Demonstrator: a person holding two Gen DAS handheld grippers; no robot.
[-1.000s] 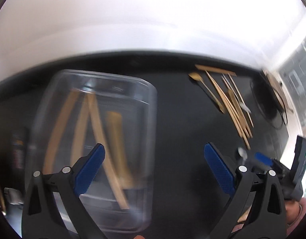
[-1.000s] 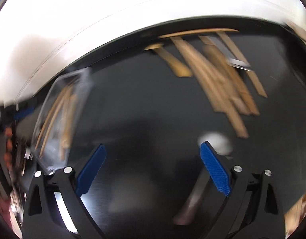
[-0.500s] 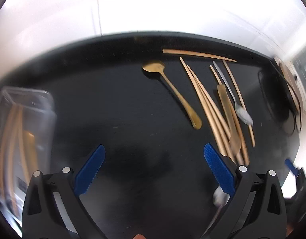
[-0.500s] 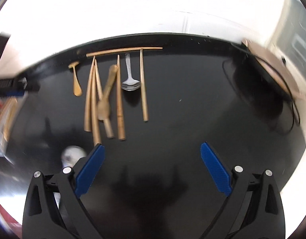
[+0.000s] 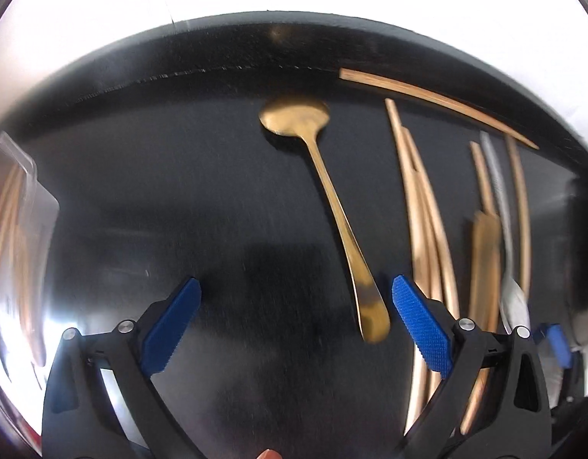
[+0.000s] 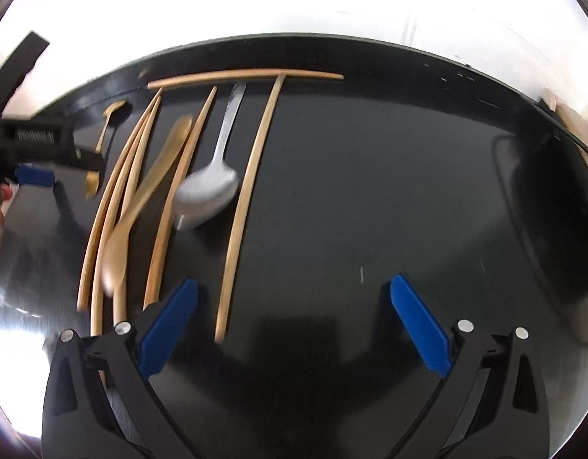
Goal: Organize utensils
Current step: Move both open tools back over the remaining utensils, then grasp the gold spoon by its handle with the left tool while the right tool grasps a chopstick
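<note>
A gold spoon (image 5: pixel 332 206) lies on the black table (image 5: pixel 179 176), bowl far, handle end just inside my open left gripper (image 5: pixel 294 321) by its right finger. To its right lie several wooden chopsticks (image 5: pixel 424 206), a gold utensil and a silver spoon (image 5: pixel 513 298). In the right wrist view the silver spoon (image 6: pixel 211 187) lies among chopsticks (image 6: pixel 248 199) and a gold utensil (image 6: pixel 152 187). My right gripper (image 6: pixel 292 321) is open and empty, its left finger beside the chopstick ends. The left gripper (image 6: pixel 37 153) shows at that view's left edge.
A clear plastic container (image 5: pixel 14 237) holding wooden chopsticks sits at the far left of the left wrist view. A black cable and round dark object (image 6: pixel 542 199) lie at the table's right. The table's far edge (image 6: pixel 332 40) meets a white wall.
Both grippers have swung away from the container and closed in on the utensil pile. The gold spoon's handle now lies between my left fingers; the chopsticks are nearer my right gripper.
</note>
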